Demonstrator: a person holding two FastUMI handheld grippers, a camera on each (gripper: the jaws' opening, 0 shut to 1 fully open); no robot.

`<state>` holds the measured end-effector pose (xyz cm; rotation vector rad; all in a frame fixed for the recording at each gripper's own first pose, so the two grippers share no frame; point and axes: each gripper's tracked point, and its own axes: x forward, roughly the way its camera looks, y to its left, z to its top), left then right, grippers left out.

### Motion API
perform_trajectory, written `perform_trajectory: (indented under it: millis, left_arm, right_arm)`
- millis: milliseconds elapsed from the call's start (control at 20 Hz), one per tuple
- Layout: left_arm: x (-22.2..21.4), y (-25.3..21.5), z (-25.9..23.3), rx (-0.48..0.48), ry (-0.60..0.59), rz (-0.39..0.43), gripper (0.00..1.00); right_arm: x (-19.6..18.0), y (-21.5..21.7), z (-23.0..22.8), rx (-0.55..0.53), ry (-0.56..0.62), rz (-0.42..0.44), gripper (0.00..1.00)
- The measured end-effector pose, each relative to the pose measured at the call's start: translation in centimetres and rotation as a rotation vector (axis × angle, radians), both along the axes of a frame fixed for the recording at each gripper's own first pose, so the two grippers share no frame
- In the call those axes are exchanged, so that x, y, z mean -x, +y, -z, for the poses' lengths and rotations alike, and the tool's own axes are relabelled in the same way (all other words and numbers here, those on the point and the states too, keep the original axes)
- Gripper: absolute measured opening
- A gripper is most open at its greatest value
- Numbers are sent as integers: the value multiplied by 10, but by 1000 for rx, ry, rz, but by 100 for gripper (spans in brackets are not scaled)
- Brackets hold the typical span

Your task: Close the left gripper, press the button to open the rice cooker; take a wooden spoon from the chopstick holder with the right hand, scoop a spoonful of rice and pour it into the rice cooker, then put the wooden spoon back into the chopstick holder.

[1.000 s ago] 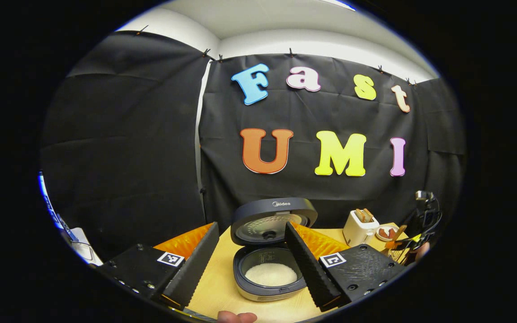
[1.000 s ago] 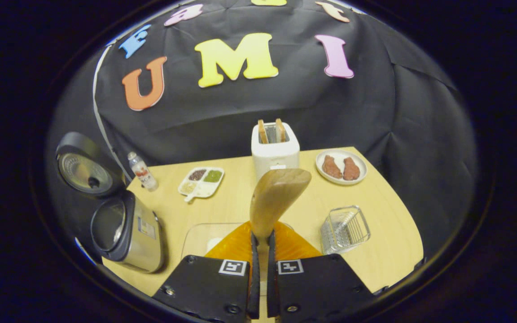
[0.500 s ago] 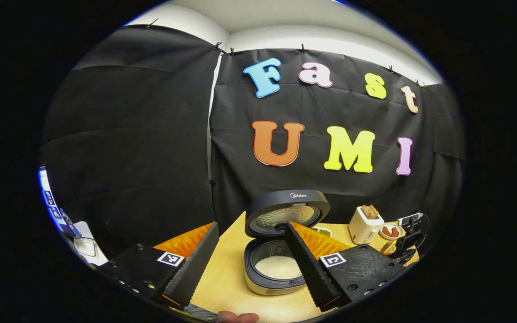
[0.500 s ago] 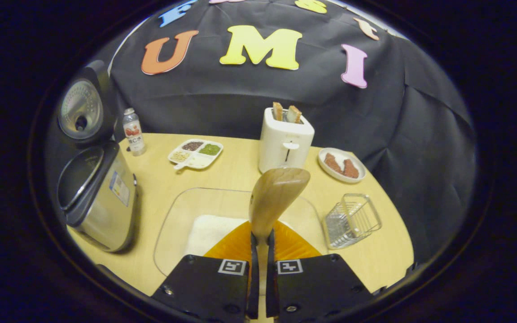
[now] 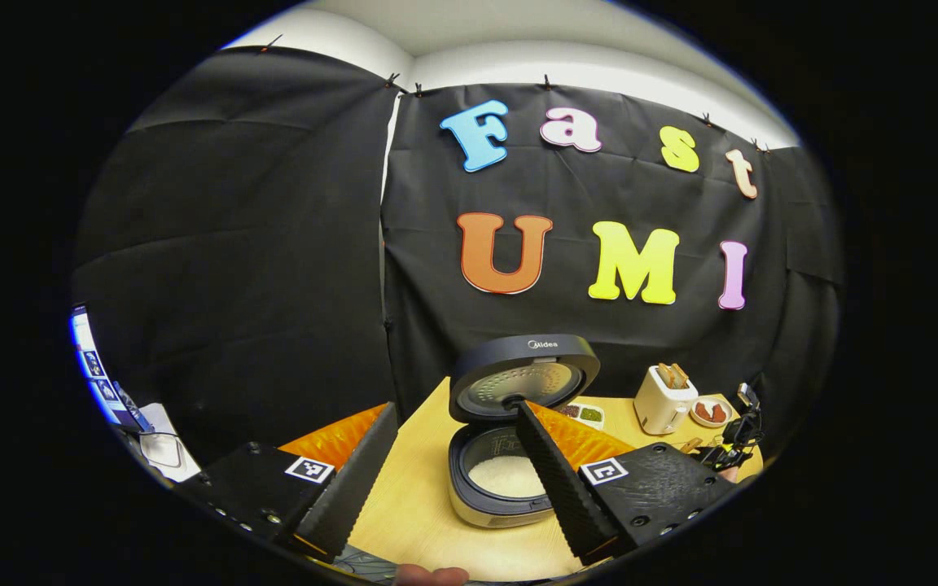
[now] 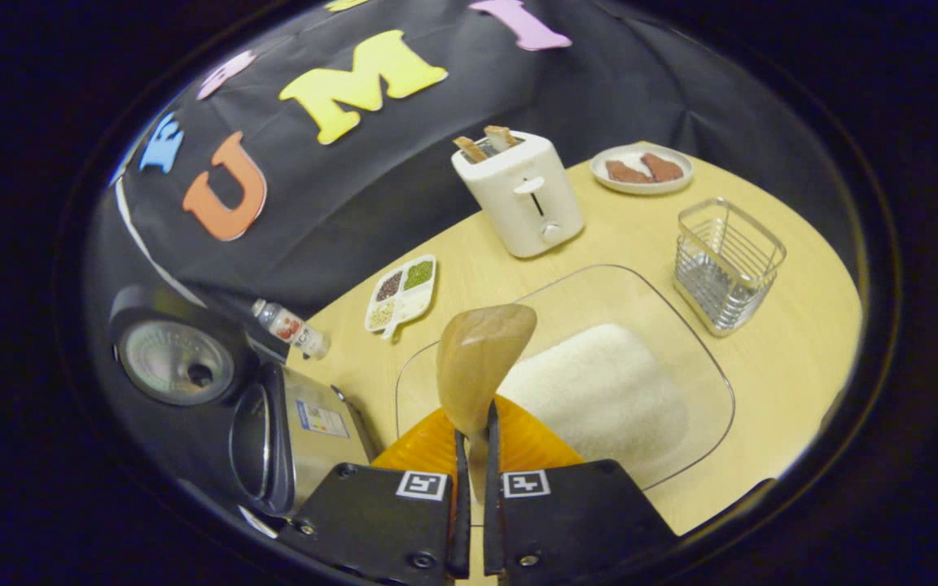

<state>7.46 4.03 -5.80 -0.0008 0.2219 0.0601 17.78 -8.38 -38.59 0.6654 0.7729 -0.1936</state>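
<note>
Right gripper view: your right claw (image 6: pixel 470 456) is clamped on the handle of the wooden spoon (image 6: pixel 481 362), both fingers pressing it. The spoon's long axis runs straight up the frame from the fingers, bowl end forward, and no rice can be made out on it.

The rice pile (image 6: pixel 595 395) lies in the clear glass dish (image 6: pixel 709 370), just right of the spoon bowl at frame centre-right. That is the relation the scoop turns on: the rice is forward and to the right of the claw, so the bowl likely needs to swing right and dip. How high the spoon sits above the dish cannot be told.

The rice cooker (image 6: pixel 294 435) stands lower left with its lid (image 6: pixel 176 362) up. The chopstick holder (image 6: pixel 725 260), a wire basket, sits upper right on the counter (image 6: pixel 795 342), beyond the dish.

Left gripper view: your left claw (image 5: pixel 457 480) is spread wide and grips nothing. The cooker shows between its fingers, pot holding white rice.

Judgement: button step done, spoon taken, scoop not yet made. The right claw is nearer the rice.
</note>
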Motion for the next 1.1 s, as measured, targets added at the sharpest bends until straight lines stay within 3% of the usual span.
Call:
perform_trajectory:
  millis: [500, 850, 1100]
  left_arm:
    - [-4, -45, -4, -20, -11, 64, 94]
    - [-6, -66, -16, 8, -70, 90, 95]
    - [7, -49, -18, 1, -94, 43, 95]
  right_arm:
    - [-1, -52, -30, -322, -95, 145, 12]
    - [3, -66, -120, -359, -217, 100, 11]
    - [-17, -9, -188, -394, -295, -30, 11]
